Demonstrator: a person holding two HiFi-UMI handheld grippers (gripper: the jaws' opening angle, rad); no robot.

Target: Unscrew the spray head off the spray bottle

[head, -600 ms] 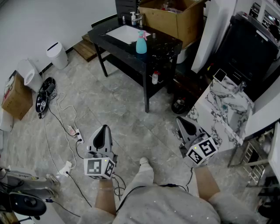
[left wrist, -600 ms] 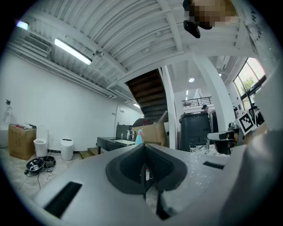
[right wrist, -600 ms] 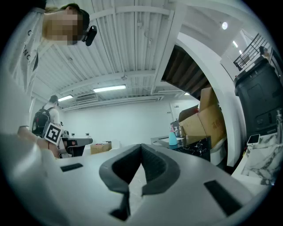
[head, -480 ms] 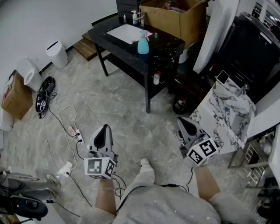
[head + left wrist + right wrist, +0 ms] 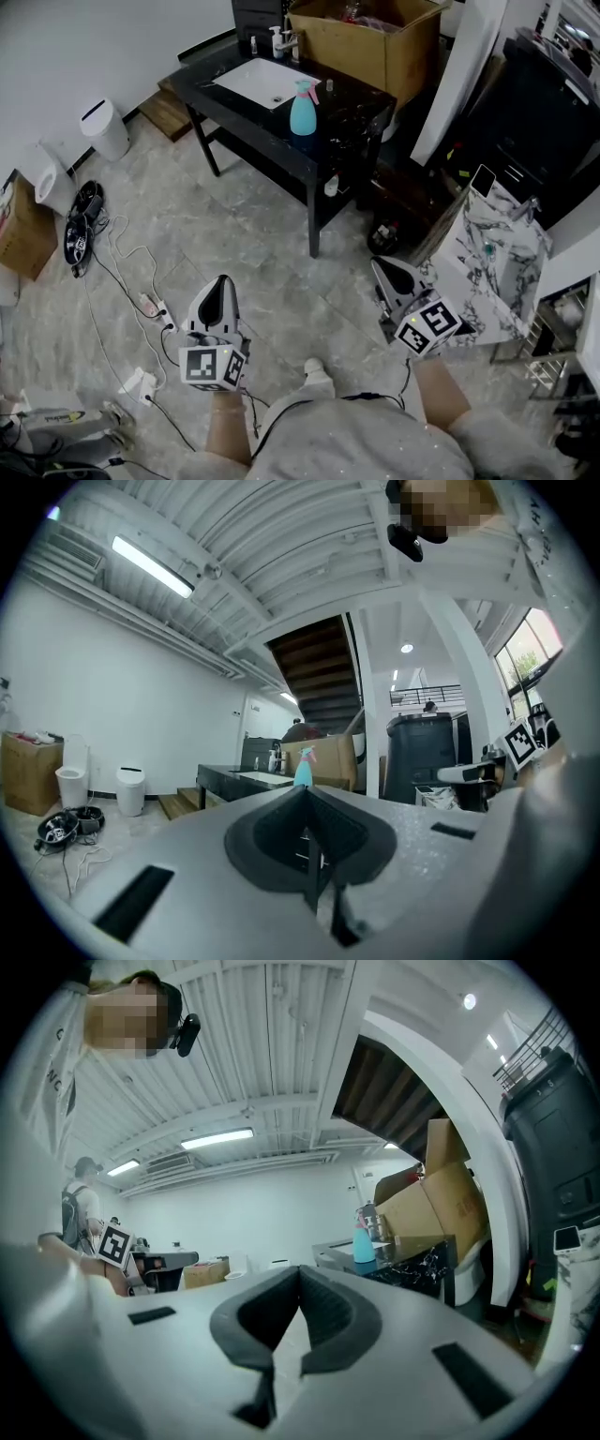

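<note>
A teal spray bottle (image 5: 302, 112) with a pink spray head stands upright on the black table (image 5: 347, 103), far ahead of both grippers. It shows small in the left gripper view (image 5: 303, 769) and the right gripper view (image 5: 363, 1241). My left gripper (image 5: 221, 284) is low over the floor at the left, jaws shut with nothing between them. My right gripper (image 5: 382, 269) is held at the right near a marble-patterned surface, shut and empty too.
A white sink basin (image 5: 258, 82) and a faucet sit on the table, with a cardboard box (image 5: 361, 37) behind. Cables and a power strip (image 5: 155, 305) lie on the tiled floor at the left, near a white bin (image 5: 101, 127). A marble-patterned counter (image 5: 487, 253) is at the right.
The view has shifted: the table and bottle sit slightly lower and further left in the frame. Both grippers stay shut and held low in much the same places.
</note>
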